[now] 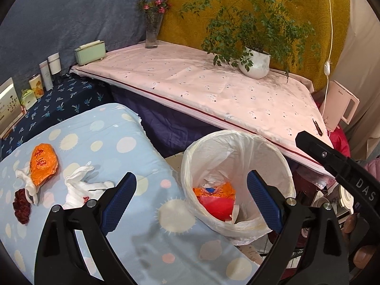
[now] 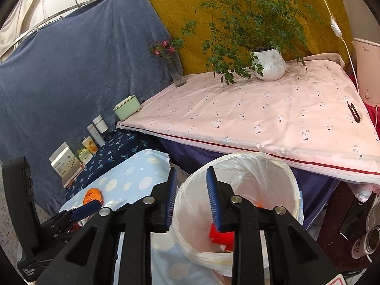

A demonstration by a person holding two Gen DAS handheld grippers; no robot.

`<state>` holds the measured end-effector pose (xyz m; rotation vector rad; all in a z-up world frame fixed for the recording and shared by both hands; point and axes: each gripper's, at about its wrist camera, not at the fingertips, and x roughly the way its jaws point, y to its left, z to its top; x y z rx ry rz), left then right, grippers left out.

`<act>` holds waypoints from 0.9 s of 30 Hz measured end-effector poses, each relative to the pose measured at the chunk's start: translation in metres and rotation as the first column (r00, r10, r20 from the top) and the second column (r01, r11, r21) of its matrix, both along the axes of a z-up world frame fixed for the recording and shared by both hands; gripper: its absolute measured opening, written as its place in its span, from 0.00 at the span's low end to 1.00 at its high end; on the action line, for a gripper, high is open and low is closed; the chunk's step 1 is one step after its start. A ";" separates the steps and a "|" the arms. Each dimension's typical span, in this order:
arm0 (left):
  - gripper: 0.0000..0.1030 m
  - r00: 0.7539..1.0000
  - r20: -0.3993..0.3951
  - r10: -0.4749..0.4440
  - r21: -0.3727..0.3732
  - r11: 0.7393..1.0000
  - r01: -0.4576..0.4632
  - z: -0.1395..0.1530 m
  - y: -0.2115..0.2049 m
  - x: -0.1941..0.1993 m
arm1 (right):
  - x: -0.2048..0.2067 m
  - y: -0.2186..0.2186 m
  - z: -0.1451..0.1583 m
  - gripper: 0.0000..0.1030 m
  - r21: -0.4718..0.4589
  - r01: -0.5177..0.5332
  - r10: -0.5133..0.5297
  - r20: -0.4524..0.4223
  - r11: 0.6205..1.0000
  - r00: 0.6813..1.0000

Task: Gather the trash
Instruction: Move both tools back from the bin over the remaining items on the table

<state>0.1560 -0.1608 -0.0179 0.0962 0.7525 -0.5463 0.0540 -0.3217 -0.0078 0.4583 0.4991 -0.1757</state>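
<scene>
Left tool [image 1: 191, 197] released, jaws wide, empty, over the near rim of the white bag-lined round bin [image 1: 237, 140]. Right tool [image 2: 191, 197] partly spread, empty, above the same bin [image 2: 237, 163]. Bin holds red and orange wrappers [image 1: 216, 199]. Left on the blue dotted worktop [image 1: 106, 142]: orange crumpled wrapper [image 1: 44, 163], white crumpled tissue [image 1: 83, 182], dark red lump [image 1: 21, 207]. Risk: tissue is limp, a shallow pinch could drop it short of the bin; the tools are close together and may collide.
</scene>
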 end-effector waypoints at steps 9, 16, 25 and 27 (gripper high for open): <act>0.87 0.999 0.002 0.049 -0.011 0.999 -0.049 0.004 0.027 -0.002 | -0.001 0.026 0.012 0.35 -0.030 -0.038 0.038 0.010 0.999 0.999; 0.87 0.996 -0.003 0.094 -0.024 0.995 -0.094 0.006 0.053 -0.003 | 0.001 0.050 0.020 0.38 -0.047 -0.080 0.081 0.016 0.996 0.997; 0.87 0.984 -0.003 0.177 -0.042 0.983 -0.177 0.006 0.094 -0.002 | 0.008 0.081 0.026 0.43 -0.062 -0.134 0.135 0.018 0.989 0.991; 0.87 0.980 0.000 0.200 -0.043 0.979 -0.200 0.006 0.105 -0.002 | 0.010 0.087 0.026 0.44 -0.065 -0.143 0.145 0.017 0.988 0.989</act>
